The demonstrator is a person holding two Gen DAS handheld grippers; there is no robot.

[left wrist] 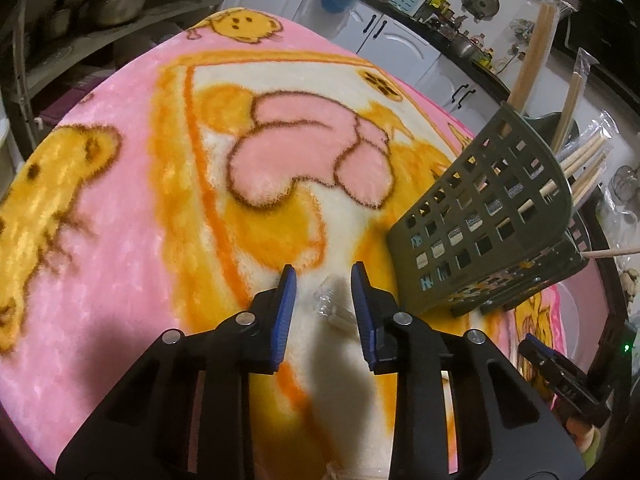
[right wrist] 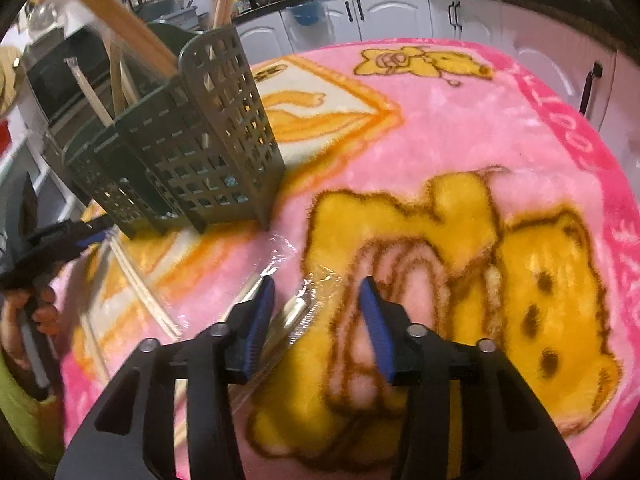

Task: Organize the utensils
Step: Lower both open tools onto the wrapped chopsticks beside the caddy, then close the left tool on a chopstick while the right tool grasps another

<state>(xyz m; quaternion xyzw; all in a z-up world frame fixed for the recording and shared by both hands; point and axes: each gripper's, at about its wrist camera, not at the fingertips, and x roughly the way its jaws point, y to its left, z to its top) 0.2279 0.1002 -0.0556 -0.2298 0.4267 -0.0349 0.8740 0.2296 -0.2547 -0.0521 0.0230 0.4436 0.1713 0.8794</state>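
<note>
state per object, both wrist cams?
left gripper: open, straddling a clear-wrapped utensil lying on the blanket
right gripper: open over a second wrapped utensil, lying flat
green caddy: upright, holding wrapped chopsticks

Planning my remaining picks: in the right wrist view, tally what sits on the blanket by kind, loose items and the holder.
green utensil caddy: 1
wrapped chopstick pair: 1
wrapped metal utensil: 1
Total: 3
</note>
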